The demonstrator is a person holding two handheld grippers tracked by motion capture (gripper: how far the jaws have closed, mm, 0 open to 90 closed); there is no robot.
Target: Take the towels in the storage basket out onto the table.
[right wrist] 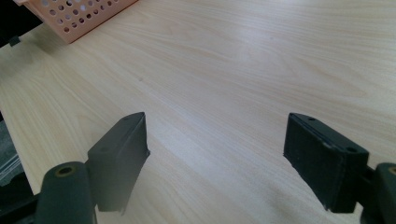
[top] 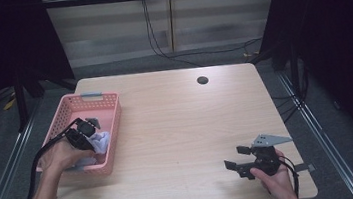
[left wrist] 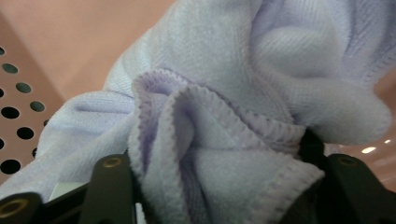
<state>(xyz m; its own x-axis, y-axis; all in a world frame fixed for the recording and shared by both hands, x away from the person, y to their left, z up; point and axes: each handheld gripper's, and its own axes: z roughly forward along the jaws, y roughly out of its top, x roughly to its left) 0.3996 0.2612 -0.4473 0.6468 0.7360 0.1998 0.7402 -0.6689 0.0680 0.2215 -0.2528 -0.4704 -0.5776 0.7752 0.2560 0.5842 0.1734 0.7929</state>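
A lavender cloth lies bunched in the near end of a pink perforated basket at the table's left side. My left gripper reaches down into the basket from the near left. In the left gripper view, folds of the cloth are gathered between the two black jaws and touch both, so the left gripper is shut on it. My right gripper rests low over the table near the front right. It stands open with bare wood between its fingers.
The light wooden table has a round cable hole at the back. The basket's holed wall is close on the left of the cloth. The basket's corner lies far off from the right gripper. Dark floor and cables lie beyond the table.
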